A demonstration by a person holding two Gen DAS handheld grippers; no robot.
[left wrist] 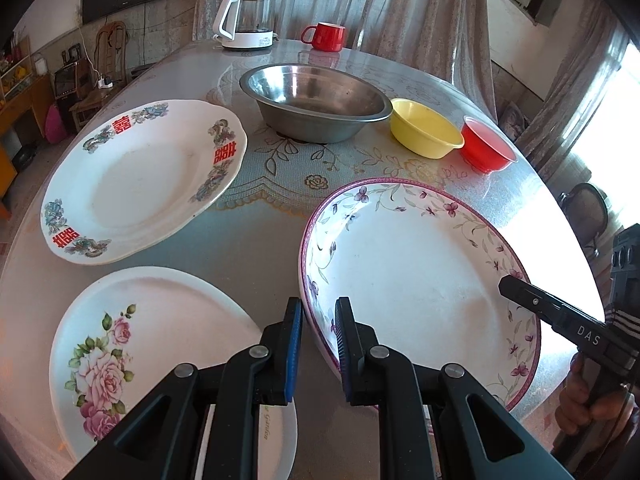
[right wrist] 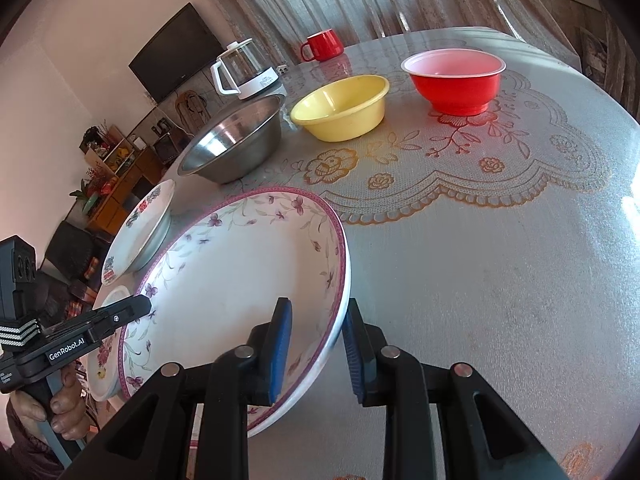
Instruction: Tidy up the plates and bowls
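Right wrist view shows both grippers, right gripper (right wrist: 316, 344) and left gripper (left wrist: 318, 344), clamping the purple-rimmed plate (right wrist: 224, 264) by opposite rims (nothing stacked yet, judging by three plates and three bowls lying apart).

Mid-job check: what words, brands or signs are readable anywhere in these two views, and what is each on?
"DAS": black right gripper body, left wrist view.
"GenRobot.AI": black left gripper body, right wrist view.
"囍" in red, three times: rim of white dragon-patterned plate.
"...Garden": white rose-printed plate; start hidden.
White kettle base label and left gripper's lower sticker: too small.
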